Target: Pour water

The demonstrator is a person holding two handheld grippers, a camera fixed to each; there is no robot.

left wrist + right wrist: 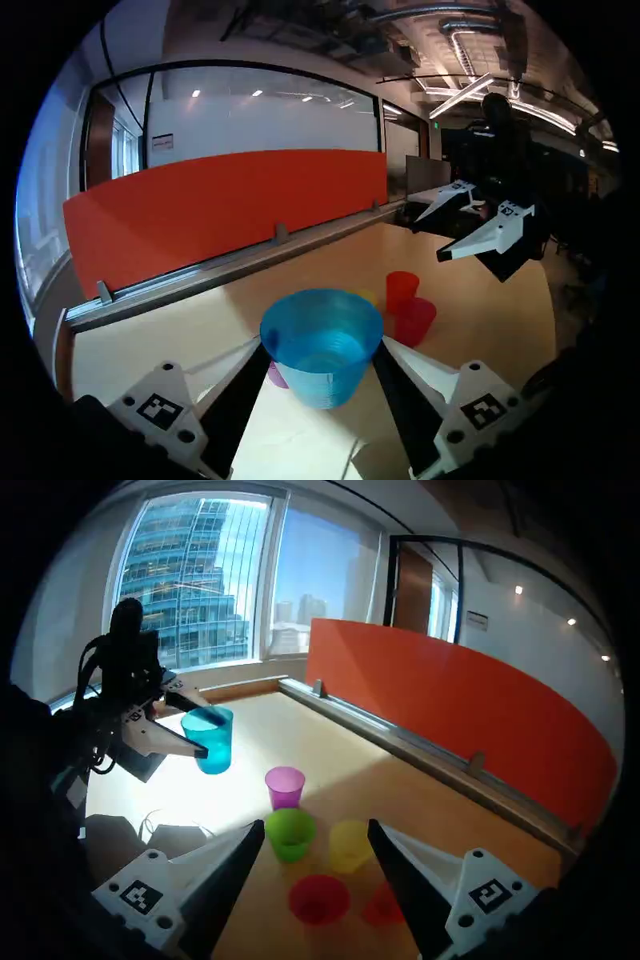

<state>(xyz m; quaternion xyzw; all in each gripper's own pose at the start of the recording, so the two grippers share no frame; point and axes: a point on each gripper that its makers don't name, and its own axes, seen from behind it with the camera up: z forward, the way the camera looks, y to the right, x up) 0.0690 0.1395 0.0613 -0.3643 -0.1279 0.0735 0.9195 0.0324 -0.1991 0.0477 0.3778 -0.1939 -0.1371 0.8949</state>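
L grip [320,346] clamps blue cup [324,374], upright | R grip [314,826] wide, empty | cups [286,786] on desk [360,760] ahead

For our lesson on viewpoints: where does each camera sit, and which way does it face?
Left gripper view: rides the left hand-held gripper, facing the orange partition; its own fingers clamp a blue cup.
Right gripper view: rides the right hand-held gripper, facing the windows; its own open fingers frame small cups on the table.
Shared: the blue cup, partition, red cups; each shows the other gripper.
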